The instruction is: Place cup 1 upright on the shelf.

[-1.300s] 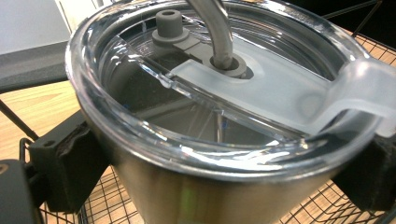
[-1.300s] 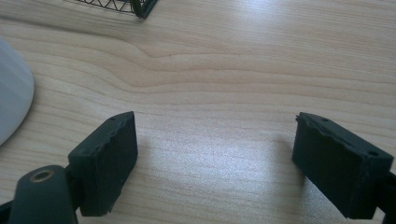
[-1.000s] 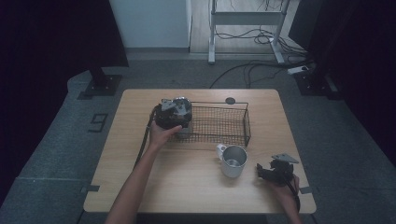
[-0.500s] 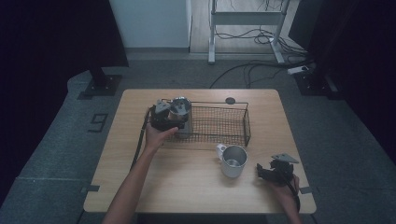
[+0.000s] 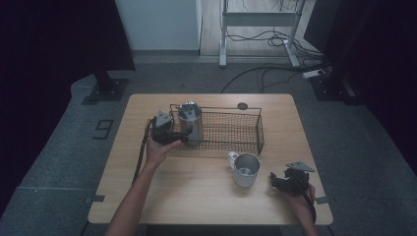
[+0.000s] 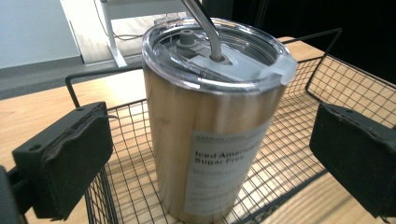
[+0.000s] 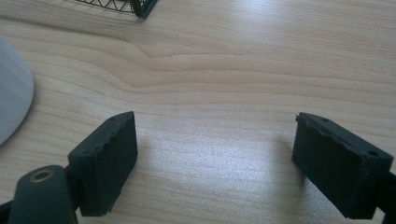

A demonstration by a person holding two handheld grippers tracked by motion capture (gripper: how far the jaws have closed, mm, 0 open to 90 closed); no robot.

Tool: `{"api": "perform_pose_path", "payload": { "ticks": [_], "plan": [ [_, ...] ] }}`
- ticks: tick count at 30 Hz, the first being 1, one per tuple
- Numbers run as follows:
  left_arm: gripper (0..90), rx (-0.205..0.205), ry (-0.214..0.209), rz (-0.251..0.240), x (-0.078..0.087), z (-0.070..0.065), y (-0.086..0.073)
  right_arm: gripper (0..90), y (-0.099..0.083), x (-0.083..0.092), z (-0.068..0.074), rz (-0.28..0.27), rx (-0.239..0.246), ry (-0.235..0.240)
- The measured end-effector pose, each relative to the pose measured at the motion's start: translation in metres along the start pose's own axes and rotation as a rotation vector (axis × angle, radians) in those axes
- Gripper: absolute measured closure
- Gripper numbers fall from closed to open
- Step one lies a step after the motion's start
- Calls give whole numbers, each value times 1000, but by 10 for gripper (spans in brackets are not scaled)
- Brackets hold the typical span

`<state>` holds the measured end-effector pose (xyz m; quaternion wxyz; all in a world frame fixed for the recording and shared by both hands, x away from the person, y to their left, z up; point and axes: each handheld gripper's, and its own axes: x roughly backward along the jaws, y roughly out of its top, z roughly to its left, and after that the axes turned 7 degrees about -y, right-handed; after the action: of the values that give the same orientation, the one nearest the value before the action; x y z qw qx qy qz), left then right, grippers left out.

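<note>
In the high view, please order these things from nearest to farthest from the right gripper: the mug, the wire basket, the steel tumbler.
From the right gripper:
1. Mug, just to its left on the table.
2. Wire basket, farther back, its right end closest.
3. Steel tumbler, standing in the basket's far left end.

From my remote seat I see the tumbler (image 5: 190, 121) standing in the left end of the wire basket (image 5: 236, 132) on the bench (image 5: 196, 191), with the mug (image 5: 245, 169) just before the basket, toward its right.
</note>
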<state>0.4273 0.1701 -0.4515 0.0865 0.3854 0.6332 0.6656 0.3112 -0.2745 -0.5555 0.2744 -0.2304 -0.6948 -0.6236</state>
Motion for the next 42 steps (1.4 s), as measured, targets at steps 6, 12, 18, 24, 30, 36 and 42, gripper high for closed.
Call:
{"api": "perform_pose_path", "payload": {
  "ticks": [6,12,18,24,30,36,42],
  "plan": [
    [0,5,-3,7,9,-1,-5,137,0,0,0,0,-1,0],
    [10,7,-8,5,28,-6,-13,137,0,0,0,1,-2,1],
    [12,-13,-24,6,42,-14,-21,137,0,0,0,1,-2,1],
    [17,-6,-47,11,56,-25,-38,137,0,0,0,0,-2,1],
    [19,-5,-66,62,68,-34,-59,136,0,0,0,-1,-1,3],
    [29,15,-71,82,78,-39,-74,135,1,-1,0,2,0,4],
    [30,28,-83,103,81,-42,-90,135,1,-1,0,2,-1,3]
  ]
}}
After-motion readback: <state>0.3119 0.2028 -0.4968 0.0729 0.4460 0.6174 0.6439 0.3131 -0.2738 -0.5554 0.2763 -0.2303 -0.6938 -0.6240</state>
